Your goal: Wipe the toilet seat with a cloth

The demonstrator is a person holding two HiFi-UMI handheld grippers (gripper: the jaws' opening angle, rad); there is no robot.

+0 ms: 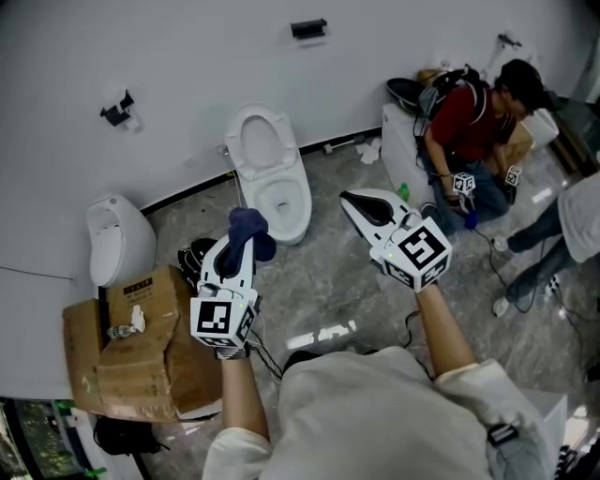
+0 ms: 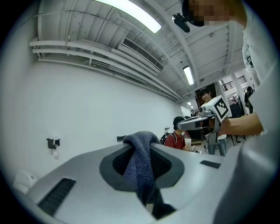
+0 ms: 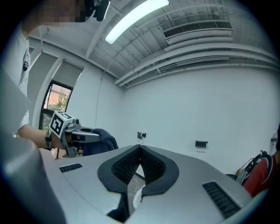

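Far left, against the white wall: a white urinal (image 1: 117, 239), with a heap of cardboard boxes (image 1: 141, 356) just below it in the head view, on the grey marbled floor (image 1: 328, 281). Higher on the wall, a small black fitting (image 1: 116, 109). Next, the left gripper (image 1: 242, 246), held level and clamped on a dark blue cloth (image 1: 251, 228) — in the left gripper view bunched between the jaw pads, draped over their tips and trailing down the gap. Cloth up in the air, near the toilet (image 1: 274, 178) but not touching it, just short of the bowl's near rim as seen from above. Toilet at the wall, lid tipped up, bowl open; toilet seat hard to tell from lid and rim at this size. Above it on the wall, a second black fitting (image 1: 307, 28). Right of the toilet, the right gripper (image 1: 347, 197), also level — jaws pressed together with nothing between them, well apart from the cloth. Further right, a person in a red shirt (image 1: 464, 127) crouched near the wall, and at the far right edge the legs of another person (image 1: 548, 248).
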